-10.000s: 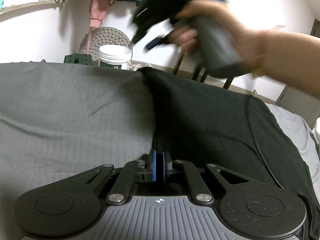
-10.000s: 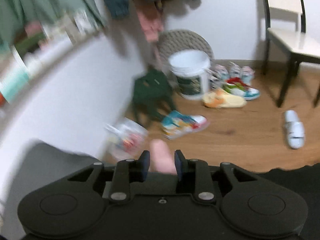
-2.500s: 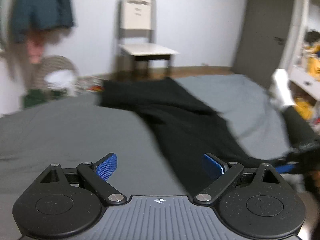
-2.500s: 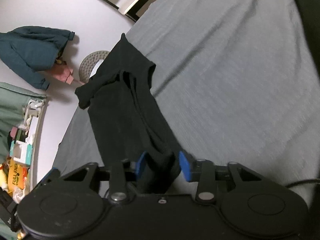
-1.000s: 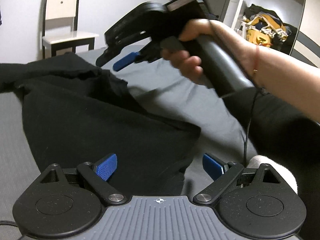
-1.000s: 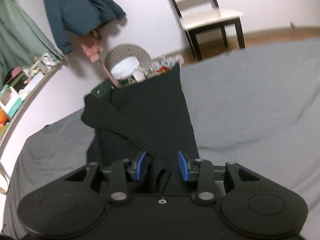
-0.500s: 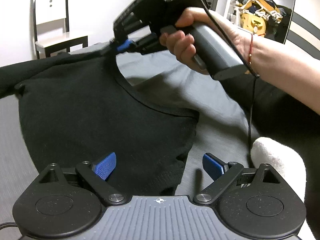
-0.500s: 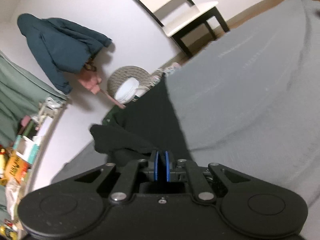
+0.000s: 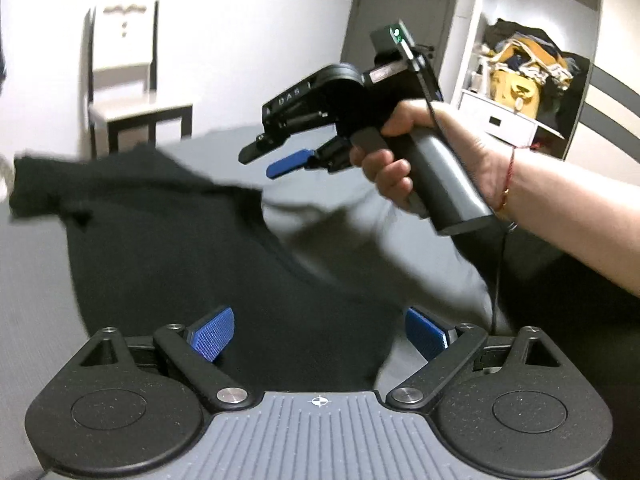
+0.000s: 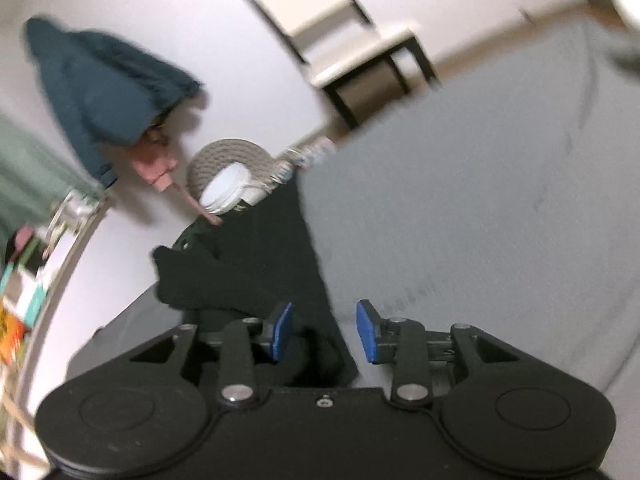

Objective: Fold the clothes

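Black garment (image 9: 180, 248) sprawls on the grey bed (image 9: 36, 280) from lower centre toward upper left in the left view, left gripper (image 9: 320, 334) wide above it and right gripper (image 9: 276, 160) parted, empty; in the right view it runs lengthwise up-frame from parted pads (image 10: 281, 330).

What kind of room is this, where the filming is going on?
Most likely a bedroom at home: a black garment lies on a grey bed sheet, a teal jacket hangs on the wall, and a wardrobe shelf holds piled clothes.
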